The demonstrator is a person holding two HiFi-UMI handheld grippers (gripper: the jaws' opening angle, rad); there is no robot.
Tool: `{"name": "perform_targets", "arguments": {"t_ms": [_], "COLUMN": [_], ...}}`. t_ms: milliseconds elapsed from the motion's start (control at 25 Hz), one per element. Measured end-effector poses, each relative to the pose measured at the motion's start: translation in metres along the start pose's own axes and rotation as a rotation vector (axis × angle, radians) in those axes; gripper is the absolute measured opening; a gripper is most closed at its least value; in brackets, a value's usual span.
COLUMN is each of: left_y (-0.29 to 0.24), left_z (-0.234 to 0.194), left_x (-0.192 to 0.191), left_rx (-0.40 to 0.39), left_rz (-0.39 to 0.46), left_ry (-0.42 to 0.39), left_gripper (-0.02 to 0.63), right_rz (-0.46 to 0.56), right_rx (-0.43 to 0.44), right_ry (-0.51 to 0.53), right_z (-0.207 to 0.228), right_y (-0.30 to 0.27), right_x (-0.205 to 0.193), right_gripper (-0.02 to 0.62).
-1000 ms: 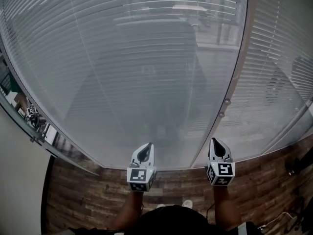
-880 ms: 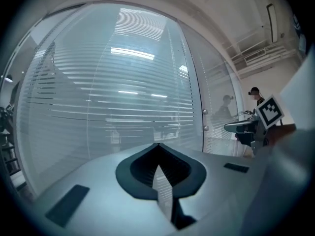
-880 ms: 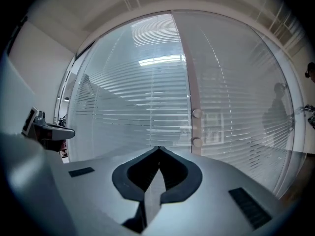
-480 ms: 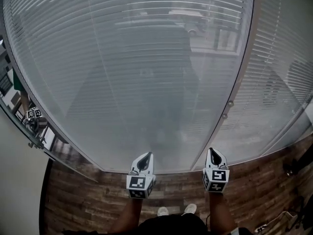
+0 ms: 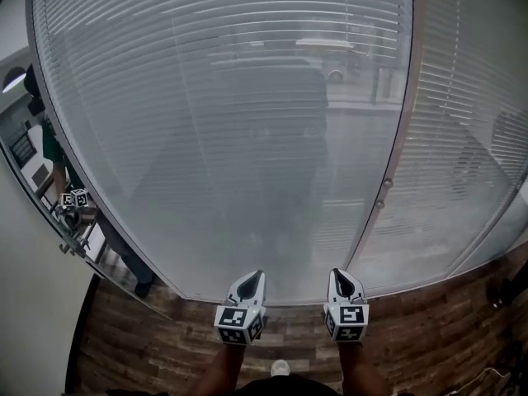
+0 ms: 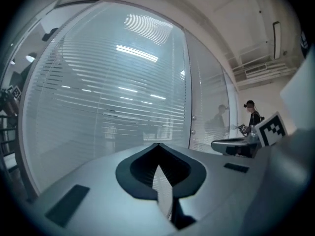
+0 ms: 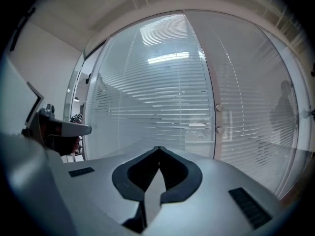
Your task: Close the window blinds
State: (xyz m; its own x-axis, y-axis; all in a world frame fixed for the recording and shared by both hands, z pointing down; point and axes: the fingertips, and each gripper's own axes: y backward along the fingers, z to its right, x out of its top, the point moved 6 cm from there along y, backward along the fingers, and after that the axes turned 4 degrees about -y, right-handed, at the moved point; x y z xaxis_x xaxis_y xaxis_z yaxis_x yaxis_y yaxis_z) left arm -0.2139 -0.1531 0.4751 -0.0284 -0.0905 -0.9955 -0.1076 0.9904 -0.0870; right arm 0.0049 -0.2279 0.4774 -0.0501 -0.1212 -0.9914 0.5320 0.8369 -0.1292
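The window blinds (image 5: 223, 122) are white horizontal slats behind a tall glass wall that fills most of the head view. They show again in the left gripper view (image 6: 108, 97) and the right gripper view (image 7: 162, 97). My left gripper (image 5: 257, 275) (image 6: 158, 144) and right gripper (image 5: 334, 271) (image 7: 158, 147) are held side by side low in front of the glass, near its bottom edge. Both are shut with nothing between the jaws, and neither touches the glass.
A vertical frame post (image 5: 398, 147) with two round knobs (image 5: 385, 183) divides the glass to the right of the grippers. Wood plank floor (image 5: 124, 345) lies below. A person (image 6: 253, 116) stands at the far right, and marker cubes (image 5: 74, 198) show behind the glass at left.
Both grippers have sunk lower in the head view and the right one has shifted left, closer to the left one. The view has swung to show more of the left side.
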Motion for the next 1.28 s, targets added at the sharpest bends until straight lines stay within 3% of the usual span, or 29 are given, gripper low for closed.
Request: {"name": "perform_targets", "arguments": {"t_ms": [200, 480, 560, 720, 880, 1040, 1160, 1280], "left_y": [0.030, 0.073, 0.088, 0.107, 0.127, 0.135, 0.133, 0.147], "left_z": [0.021, 0.053, 0.060, 0.073, 0.088, 0.091, 0.087, 0.081], "left_x": [-0.013, -0.016, -0.010, -0.002, -0.011, -0.011, -0.005, -0.003], "left_rx": [0.041, 0.089, 0.103, 0.109, 0.108, 0.101, 0.077, 0.115], "left_rz": [0.004, -0.018, -0.020, 0.000, -0.008, -0.014, 0.018, 0.028], "left_ry": [0.007, -0.079, -0.050, -0.061, -0.101, -0.102, -0.125, -0.124], "left_gripper": [0.000, 0.000, 0.000, 0.000, 0.000, 0.000, 0.000, 0.000], "right_rz": [0.013, 0.064, 0.057, 0.065, 0.091, 0.106, 0.115, 0.141], "right_rx": [0.056, 0.107, 0.114, 0.124, 0.160, 0.156, 0.169, 0.181], "right_ry": [0.007, 0.083, 0.068, 0.042, 0.126, 0.137, 0.114, 0.068], "right_z": [-0.017, -0.021, -0.021, -0.023, -0.036, -0.045, -0.054, -0.070], "right_y": [0.033, 0.074, 0.088, 0.108, 0.122, 0.128, 0.122, 0.130], "right_x": [-0.012, -0.009, -0.008, -0.005, -0.016, -0.006, -0.011, -0.011], "right_gripper": [0.003, 0.003, 0.003, 0.003, 0.003, 0.003, 0.003, 0.003]}}
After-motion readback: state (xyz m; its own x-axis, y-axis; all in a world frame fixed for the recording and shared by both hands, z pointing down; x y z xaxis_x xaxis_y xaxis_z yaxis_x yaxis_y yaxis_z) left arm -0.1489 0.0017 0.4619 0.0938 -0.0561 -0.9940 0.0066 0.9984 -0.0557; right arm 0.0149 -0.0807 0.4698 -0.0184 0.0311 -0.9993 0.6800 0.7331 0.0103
